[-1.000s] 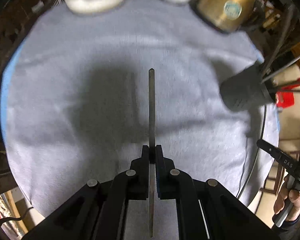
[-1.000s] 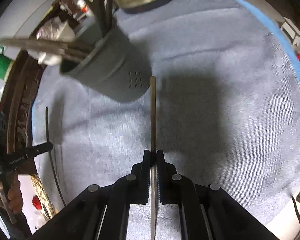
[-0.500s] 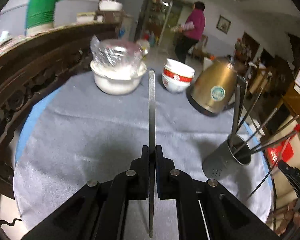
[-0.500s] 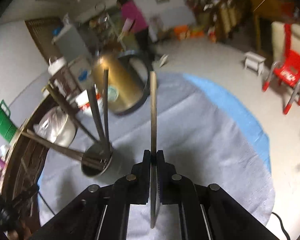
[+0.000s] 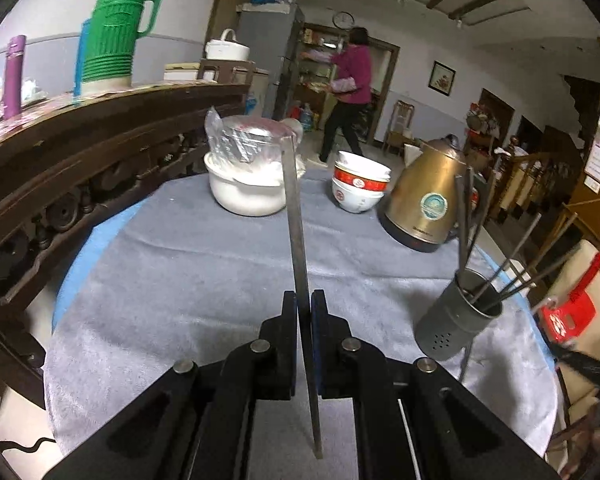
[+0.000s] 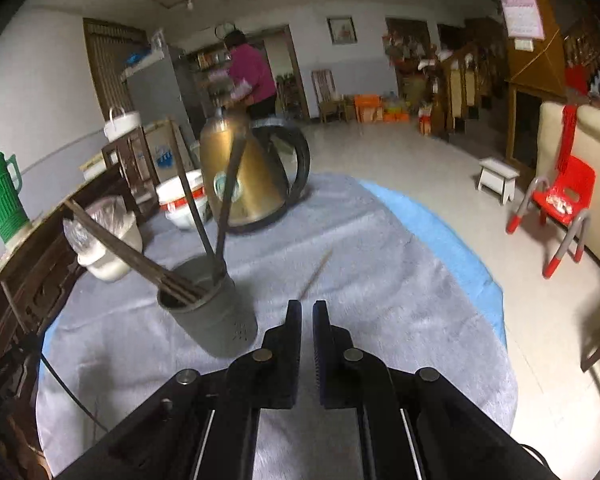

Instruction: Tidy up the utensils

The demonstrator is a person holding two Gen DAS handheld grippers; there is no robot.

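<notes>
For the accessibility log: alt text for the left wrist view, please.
The left gripper fingers clamp a dark chopstick pointing up over a grey-clothed table. At right stands a grey holder of chopsticks, beyond it a brass kettle.

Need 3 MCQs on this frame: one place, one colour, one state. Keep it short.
1. Where does the holder stand?
A. on the sideboard
B. on the grey cloth
C. on a red chair

2. What colour is the thermos?
A. green
B. gold
C. white

3. What state is the left gripper in?
A. open, empty
B. shut on a stick
C. shut on a bowl

Answers:
1. B: the holder stands on the cloth, nearer the camera than the kettle.
2. A: the thermos on the sideboard is plainly green.
3. B: the left gripper has both fingers pressed on the stick, which juts out ahead of them.
</notes>
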